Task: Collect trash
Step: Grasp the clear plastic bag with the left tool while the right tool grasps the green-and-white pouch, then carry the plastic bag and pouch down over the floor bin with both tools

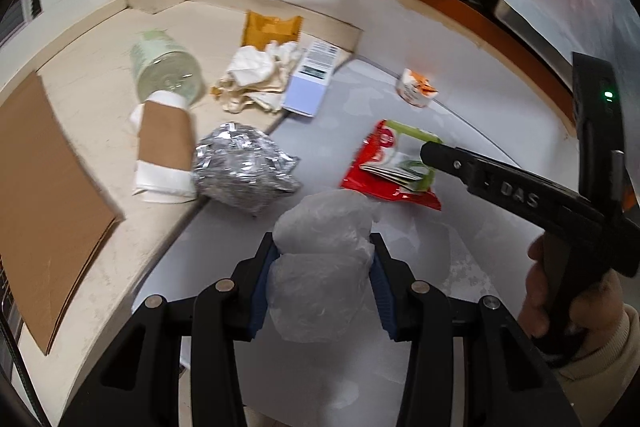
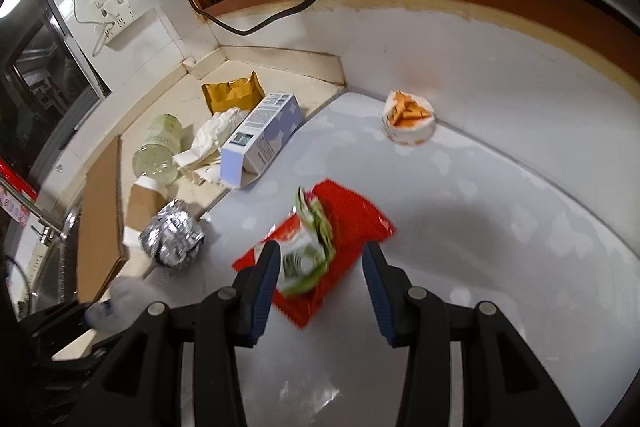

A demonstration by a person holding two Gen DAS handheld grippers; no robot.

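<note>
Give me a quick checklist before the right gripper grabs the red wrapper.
1. Right gripper open: ok, fingers spread wide.
2. Red wrapper between the fingers: ok, it lies in the gap, with a green-white wrapper on top.
3. Left finger clear of the green-white wrapper: not ok, it overlaps its edge.
4. Left gripper secure on the plastic bag: ok, the bag is squeezed between the fingers.
5. Grippers apart: ok, the left sits off to the side.
6. Bin location: cannot tell, none in view.
</note>
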